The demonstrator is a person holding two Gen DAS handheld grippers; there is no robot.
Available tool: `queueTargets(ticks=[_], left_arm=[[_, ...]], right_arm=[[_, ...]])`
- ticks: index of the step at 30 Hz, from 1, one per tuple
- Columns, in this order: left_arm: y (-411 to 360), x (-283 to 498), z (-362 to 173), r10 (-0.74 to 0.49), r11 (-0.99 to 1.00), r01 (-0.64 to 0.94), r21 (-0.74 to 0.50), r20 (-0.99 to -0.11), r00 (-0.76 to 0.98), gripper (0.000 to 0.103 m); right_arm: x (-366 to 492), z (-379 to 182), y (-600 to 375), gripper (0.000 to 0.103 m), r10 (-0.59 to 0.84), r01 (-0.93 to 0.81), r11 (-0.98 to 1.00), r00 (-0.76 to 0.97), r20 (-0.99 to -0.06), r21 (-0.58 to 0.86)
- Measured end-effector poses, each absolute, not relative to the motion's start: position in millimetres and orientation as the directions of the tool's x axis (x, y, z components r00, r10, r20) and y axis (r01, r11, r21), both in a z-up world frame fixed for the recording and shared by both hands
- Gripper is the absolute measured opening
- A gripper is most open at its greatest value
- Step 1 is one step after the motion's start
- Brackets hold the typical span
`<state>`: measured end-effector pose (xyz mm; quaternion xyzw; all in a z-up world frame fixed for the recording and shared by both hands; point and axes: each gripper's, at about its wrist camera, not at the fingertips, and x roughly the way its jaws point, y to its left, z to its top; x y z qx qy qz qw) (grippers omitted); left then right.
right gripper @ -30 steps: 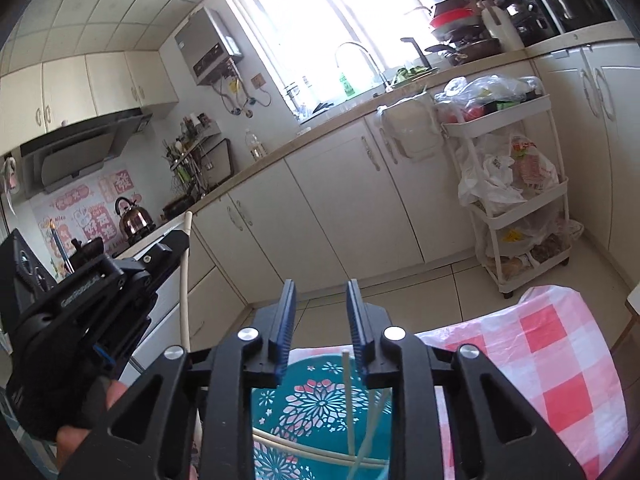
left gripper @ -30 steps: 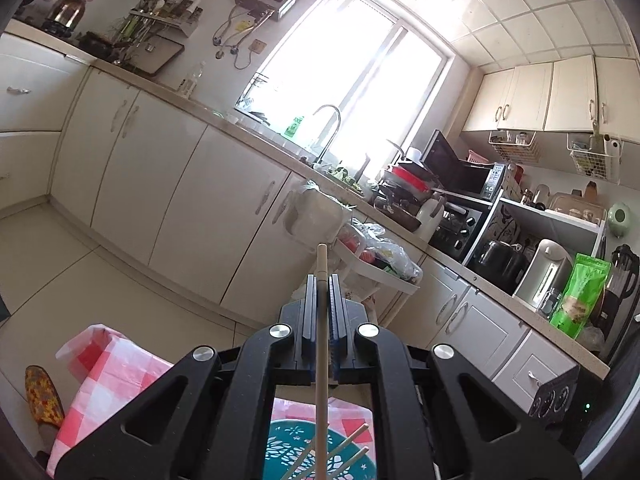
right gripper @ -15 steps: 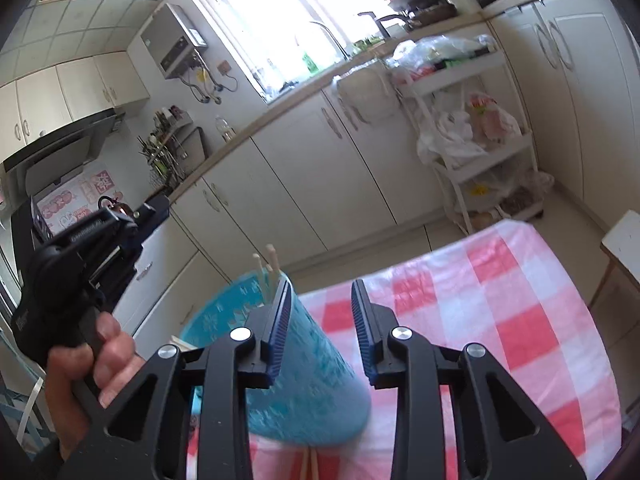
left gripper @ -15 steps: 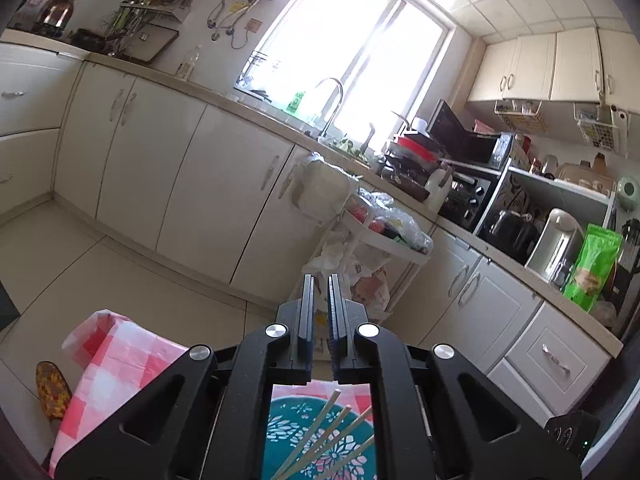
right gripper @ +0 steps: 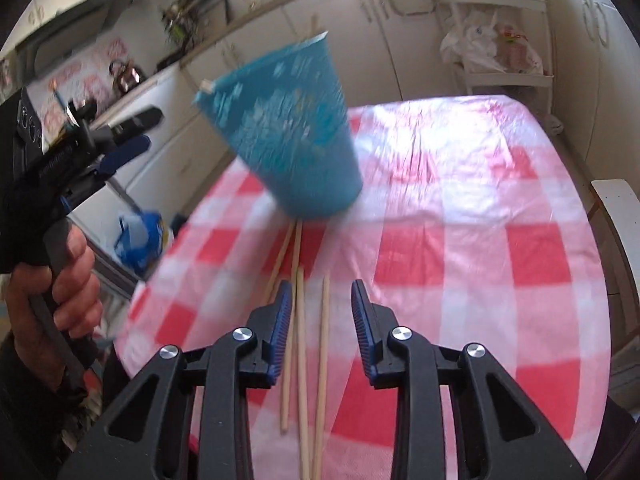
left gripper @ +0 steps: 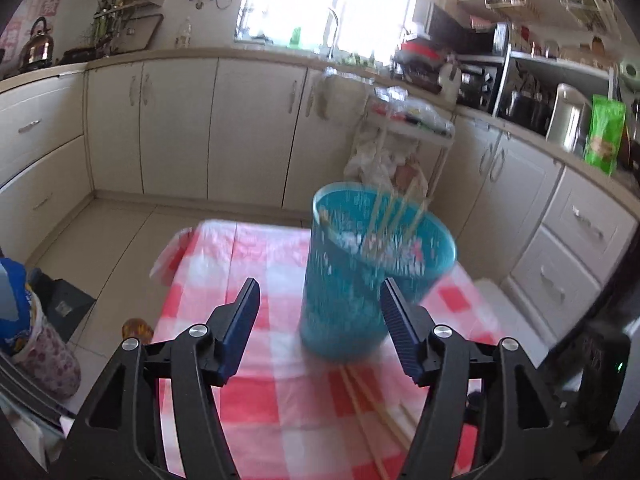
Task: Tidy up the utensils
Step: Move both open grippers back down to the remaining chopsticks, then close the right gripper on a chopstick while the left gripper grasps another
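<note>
One blue cup (left gripper: pixel 360 280) holding about four chopsticks (left gripper: pixel 394 220) stands on the checked counter (right gripper: pixel 460 220) beside four loose chopsticks (right gripper: pixel 298 320), while the left gripper (left gripper: pixel 318 330), clamped narrow before, now gapes empty and the right gripper (right gripper: pixel 318 312) spreads over one stick.

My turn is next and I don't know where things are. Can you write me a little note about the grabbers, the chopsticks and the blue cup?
Left gripper: open, holding nothing, aimed at the blue cup.
Right gripper: open, empty, low over the loose chopsticks.
Blue cup: stands on the checked tablecloth.
Done: a few chopsticks already stand in the cup.
Left: about four chopsticks lie on the cloth near the cup's base; pick them up and drop them in.
</note>
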<state>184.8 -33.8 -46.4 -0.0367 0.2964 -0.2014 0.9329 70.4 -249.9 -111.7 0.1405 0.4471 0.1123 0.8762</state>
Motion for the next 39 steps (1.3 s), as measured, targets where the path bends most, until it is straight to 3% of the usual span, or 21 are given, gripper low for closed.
queueTargets(ticks=[4, 9, 13, 21, 23, 25, 30, 32, 39], left_arm=[[-39.5, 162.2, -106.9, -0.353, 0.923, 0.352, -0.152, -0.696, 0.625, 0.059], [-53.9, 152.3, -139.1, -0.323, 0.924, 0.361, -0.126, -0.765, 0.558, 0.059], [-71.4, 158.2, -145.6, -0.303, 0.919, 0.382, -0.093, -0.786, 0.539, 0.059], [-101.9, 173.1, -155.6, -0.256, 0.895, 0.447, 0.004, -0.814, 0.521, 0.058], [-102.2, 172.8, -154.3, -0.273, 0.877, 0.481, 0.005, -0.819, 0.505, 0.040], [-95.5, 175.2, -152.4, -0.287, 0.861, 0.509, -0.006, -0.831, 0.476, 0.033], [-89.8, 194.6, -148.5, -0.294, 0.857, 0.514, -0.040, -0.857, 0.423, 0.035], [-92.5, 203.2, -148.3, -0.279, 0.866, 0.499, -0.032, -0.859, 0.430, 0.041], [-104.1, 230.8, -153.1, -0.229, 0.901, 0.433, -0.005, -0.854, 0.467, 0.046]], right_arm=[[62.1, -127.1, -228.6, 0.025, 0.265, -0.089, 0.962, 0.529, -0.806, 0.257], [61.0, -142.5, -209.5, 0.019, 0.168, -0.123, 0.985, 0.507, -0.846, 0.122], [66.3, -150.1, -208.7, 0.006, 0.107, -0.113, 0.992, 0.537, -0.837, 0.054], [94.8, -151.5, -244.7, 0.005, 0.104, 0.037, 0.988, 0.559, -0.822, 0.150], [96.5, -150.7, -247.8, 0.005, 0.118, 0.038, 0.985, 0.555, -0.824, 0.166], [98.2, -149.5, -246.7, 0.005, 0.126, 0.026, 0.986, 0.545, -0.829, 0.166], [105.9, -150.8, -247.8, 0.006, 0.118, 0.004, 0.990, 0.544, -0.831, 0.144], [109.3, -151.8, -246.1, 0.006, 0.119, -0.002, 0.990, 0.539, -0.834, 0.140], [118.5, -150.8, -245.1, 0.006, 0.142, -0.038, 0.989, 0.515, -0.846, 0.143]])
